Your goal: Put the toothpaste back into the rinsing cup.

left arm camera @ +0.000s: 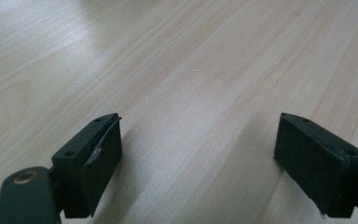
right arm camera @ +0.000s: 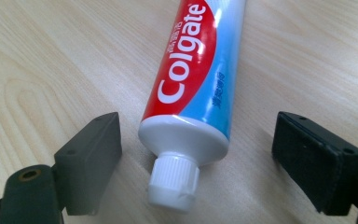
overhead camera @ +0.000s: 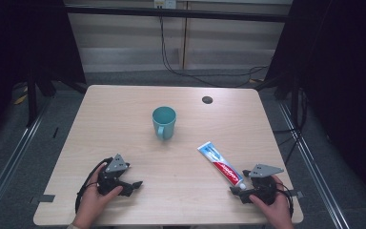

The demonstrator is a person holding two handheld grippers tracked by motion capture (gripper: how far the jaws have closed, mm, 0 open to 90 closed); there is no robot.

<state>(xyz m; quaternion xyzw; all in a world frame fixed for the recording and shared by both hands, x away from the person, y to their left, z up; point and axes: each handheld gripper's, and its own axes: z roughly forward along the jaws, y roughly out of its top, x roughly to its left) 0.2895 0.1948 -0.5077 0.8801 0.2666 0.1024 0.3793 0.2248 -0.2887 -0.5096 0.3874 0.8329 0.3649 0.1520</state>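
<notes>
right gripper (right arm camera: 198, 156): 5 o'clock, jaws wide apart, holding nothing, straddling toothpaste tube (right arm camera: 193, 79) cap
left gripper (left arm camera: 198, 158): 7 o'clock, jaws wide, empty
teal mug (overhead camera: 164, 122): table (overhead camera: 124, 109) centre

The worktop (overhead camera: 124, 124) is pale wood with a fine straight grain. The mug (overhead camera: 164, 122) is teal inside and out. The toothpaste tube (right arm camera: 196, 70) is red and light blue with white "Colgate" lettering, a white shoulder and a white ribbed cap. Both grippers' 2 jaws are black; each gripper's top plate looks grey, though small in the high view.
</notes>
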